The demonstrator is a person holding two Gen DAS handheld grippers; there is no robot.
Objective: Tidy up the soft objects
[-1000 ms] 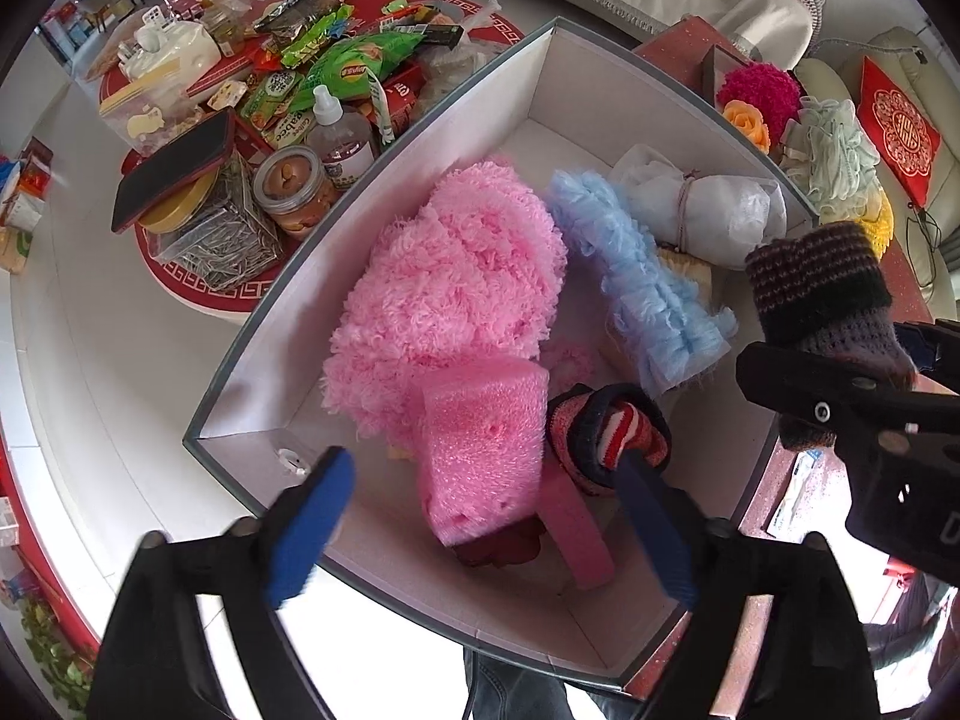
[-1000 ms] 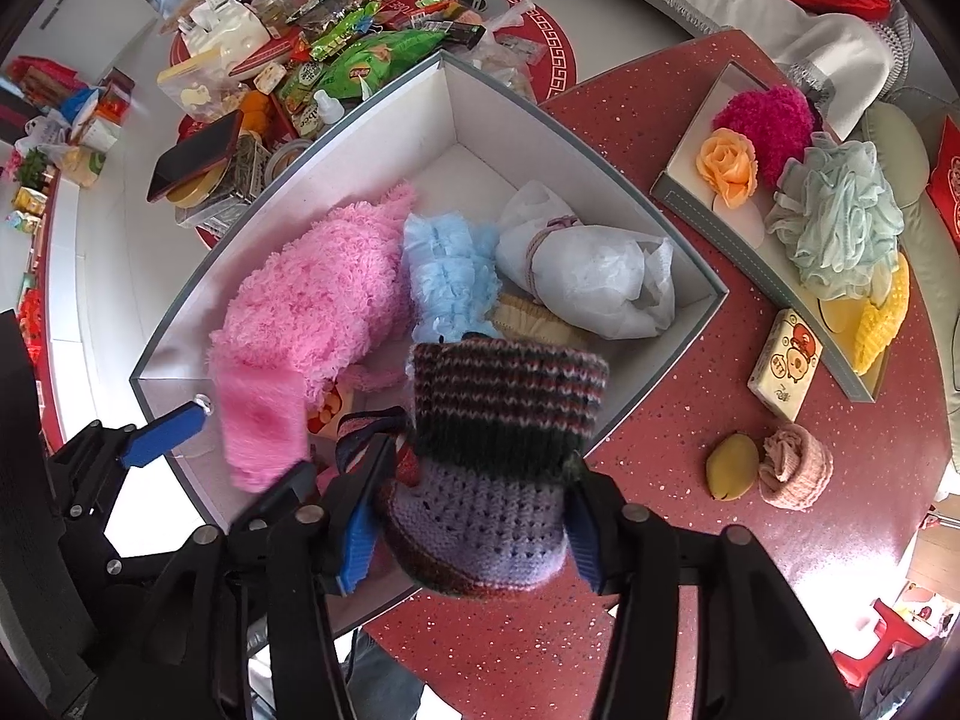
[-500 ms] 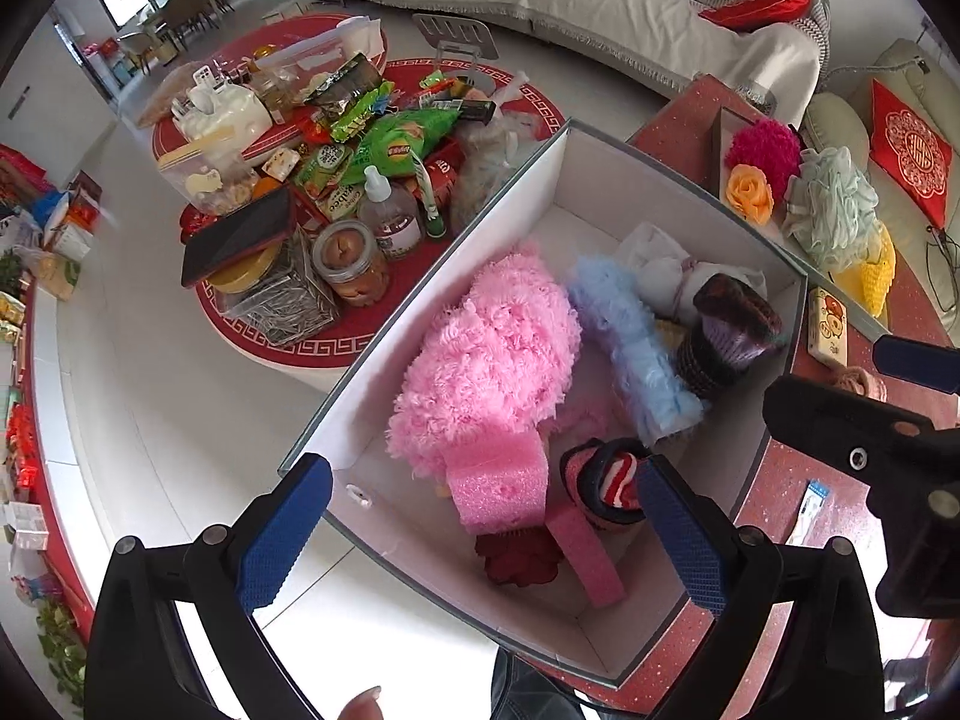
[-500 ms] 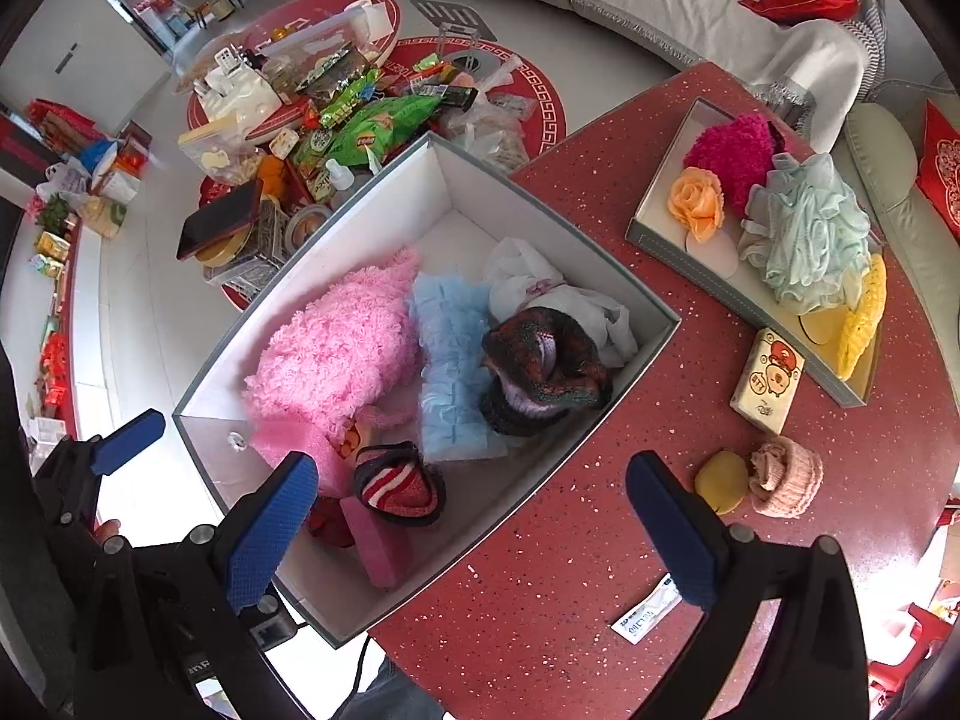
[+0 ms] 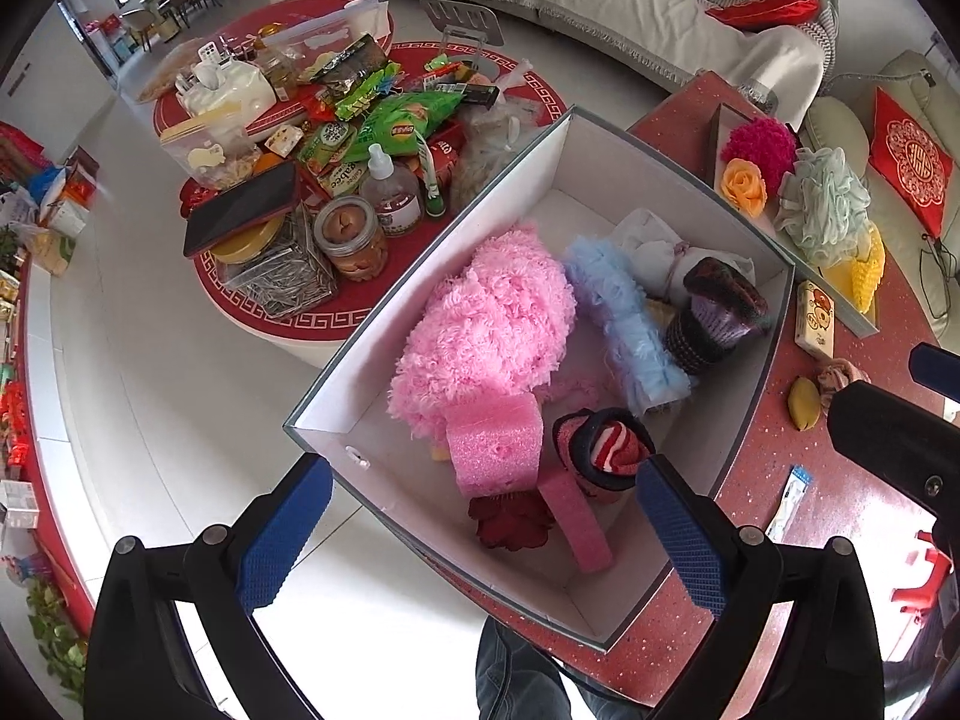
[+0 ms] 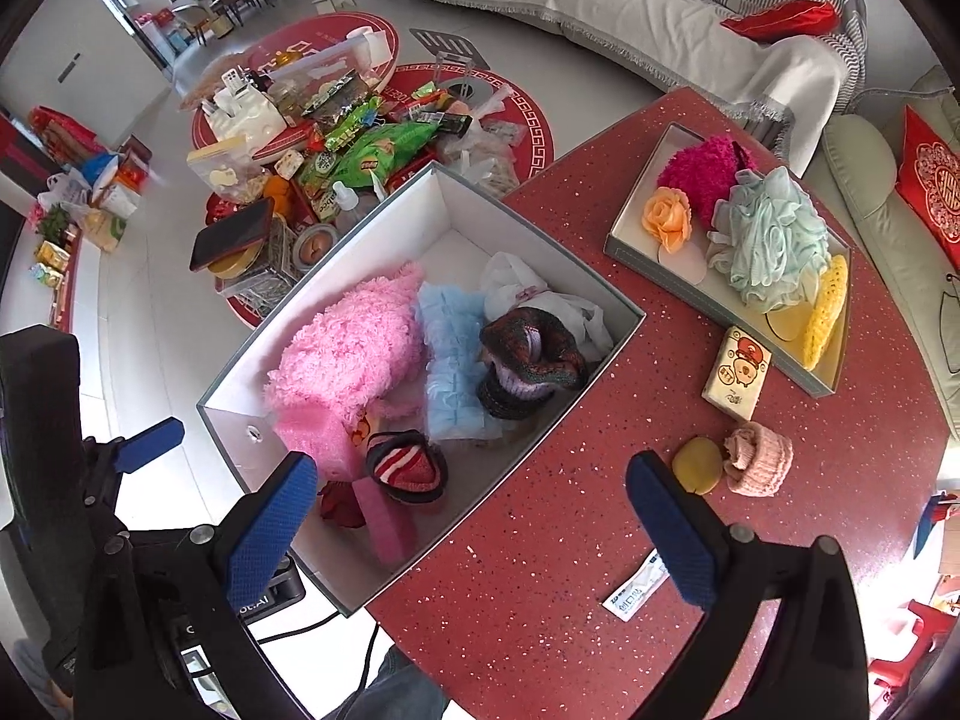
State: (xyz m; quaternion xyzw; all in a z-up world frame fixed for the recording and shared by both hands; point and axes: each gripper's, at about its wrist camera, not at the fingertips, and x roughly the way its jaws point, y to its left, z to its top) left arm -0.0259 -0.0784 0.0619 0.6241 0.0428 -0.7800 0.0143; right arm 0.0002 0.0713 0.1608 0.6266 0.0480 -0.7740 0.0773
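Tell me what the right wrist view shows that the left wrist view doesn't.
Only the right wrist view shows the whole tray and the open right tongs. Only the left wrist view shows the open left tongs. Both show the white box, the knit hat inside it, and the pink sock on the red table.
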